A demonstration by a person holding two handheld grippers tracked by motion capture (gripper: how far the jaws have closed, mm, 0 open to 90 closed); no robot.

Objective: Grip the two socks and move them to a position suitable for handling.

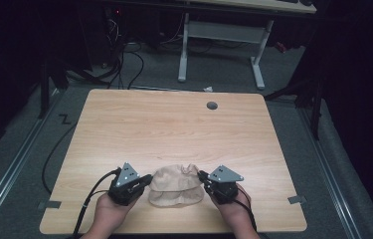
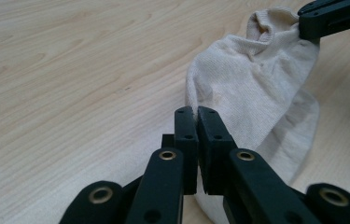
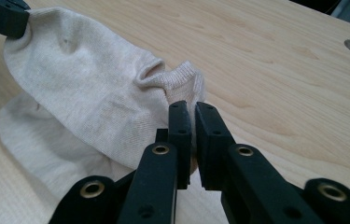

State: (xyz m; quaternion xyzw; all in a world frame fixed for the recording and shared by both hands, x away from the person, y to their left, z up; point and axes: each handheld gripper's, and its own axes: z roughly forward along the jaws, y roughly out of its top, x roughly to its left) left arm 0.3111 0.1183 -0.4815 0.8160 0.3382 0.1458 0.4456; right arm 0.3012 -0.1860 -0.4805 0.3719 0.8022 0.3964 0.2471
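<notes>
Beige sock point(image 1: 176, 186) lies on the tabletop point(image 1: 174, 124) near its front edge, well short of the grey cable hole point(image 1: 212, 105) at the far side; a second layer of the same fabric shows beneath it, whether a folded half or a second sock I cannot tell.

Left tongs point(image 1: 147, 180) clenched on the sock's left end; in the left gripper view the jaws stand pressed together with knit fabric caught between them point(image 2: 196, 122). Right tongs point(image 1: 202, 176) clenched on the ribbed cuff at the sock's right end; in the right gripper view the jaws pinch the cuff's rim point(image 3: 187, 119). Both hands sit low, just beside the sock, one to each side of it.

Judged step: spreading or folding the sock between two pinches. To do it well: keep both grips firm and even; draw the ends apart only until the fabric goes flat, not taut, as knit stretches and can slip from a shallow bite; lift both sides level so the lower layer is not dragged off askew; the right grip looks thin, on the cuff's edge alone, so move that side slowly.
</notes>
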